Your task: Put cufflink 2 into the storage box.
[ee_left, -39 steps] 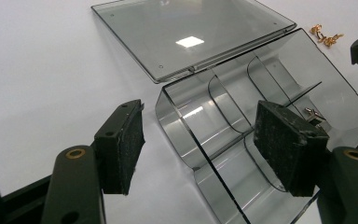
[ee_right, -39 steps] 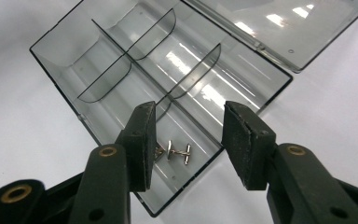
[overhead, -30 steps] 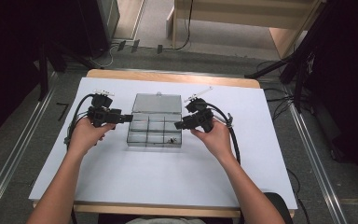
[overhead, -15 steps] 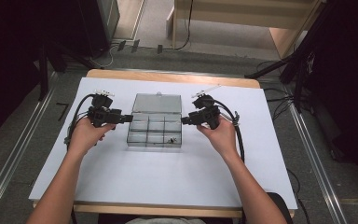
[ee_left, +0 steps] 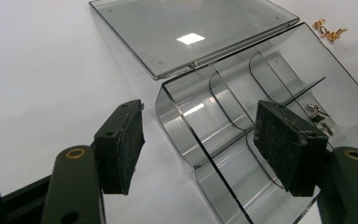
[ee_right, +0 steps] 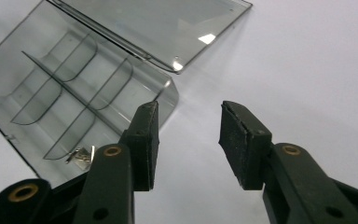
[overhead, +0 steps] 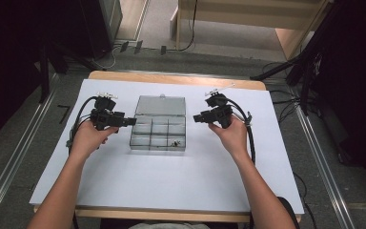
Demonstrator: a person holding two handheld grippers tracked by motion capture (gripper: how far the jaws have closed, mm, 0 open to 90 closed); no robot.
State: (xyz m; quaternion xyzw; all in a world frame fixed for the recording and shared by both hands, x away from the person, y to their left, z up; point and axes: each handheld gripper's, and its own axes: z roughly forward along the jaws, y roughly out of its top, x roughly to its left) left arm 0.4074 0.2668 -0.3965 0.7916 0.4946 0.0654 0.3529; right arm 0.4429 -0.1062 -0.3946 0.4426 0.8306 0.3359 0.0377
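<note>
Clear compartment box (overhead: 158,130) lying mid-table (overhead: 124,186), lid (overhead: 162,105) flung open flat behind. Left tool (ee_left: 198,149) released, straddling the box's near corner wall without pressing. Right tool (ee_right: 186,140) released just beside the box, just been narrowing, nothing between.

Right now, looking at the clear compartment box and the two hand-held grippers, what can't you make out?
- Small metal parts in the box: too small in the high view, half hidden by the left hand-held gripper pad in its own view.
- Gold bits beyond the box: too small to identify.
- Box's near end: cut off by the bottom edge, left gripper view.
- Right hand-held gripper: body cut off below.
</note>
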